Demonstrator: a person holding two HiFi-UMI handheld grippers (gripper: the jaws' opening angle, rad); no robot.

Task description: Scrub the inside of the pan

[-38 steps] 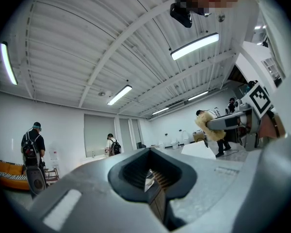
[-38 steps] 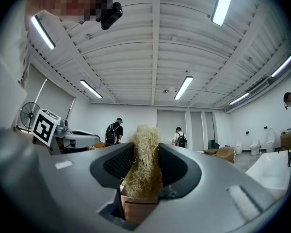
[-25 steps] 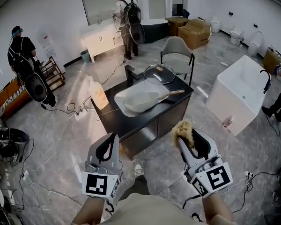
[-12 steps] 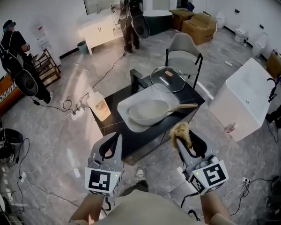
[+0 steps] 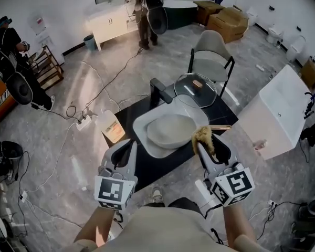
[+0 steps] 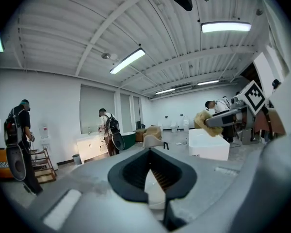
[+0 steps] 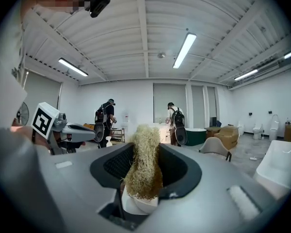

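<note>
Nearest the camera in the head view, the person's two hand-held tools rise side by side, pointing away toward a black table (image 5: 130,112).

- **Left gripper** (image 5: 127,147): its own view shows the jaws pressed together with nothing between them, a detail too small to read from above.
- **Right gripper** (image 5: 206,143): it is clamped on a tan, stringy scrubber (image 5: 202,136). Its own view shows the fibres pinched between the pads and standing up above the jaw tips.

Each gripper view also catches the other tool off to one side. Both look level across the room and up at a ribbed white ceiling with strip lights (image 7: 183,50).

Only the head view shows the pan (image 5: 170,130). It lies with its pale inside facing up in a white basin (image 5: 142,125) sunk in the middle of the table. Its wooden handle (image 5: 220,127) reaches toward the table's right edge, just beside the scrubber as seen from above.

- **Far edge of the table:** a glass lid (image 5: 195,90) lies flat, with a black faucet (image 5: 158,88) to its left, at the basin's far rim.
- **Left edge of the table:** a jug (image 5: 113,129) with an orange label stands on the floor beside it.
- **Beyond the table:** a grey chair (image 5: 209,56) stands past the far edge, and a white bathtub (image 5: 281,106) sits to the right.

Farthest off, one person (image 5: 10,56) stands by the left wall. Another person (image 5: 147,4) stands at a white cabinet (image 5: 107,20).
</note>
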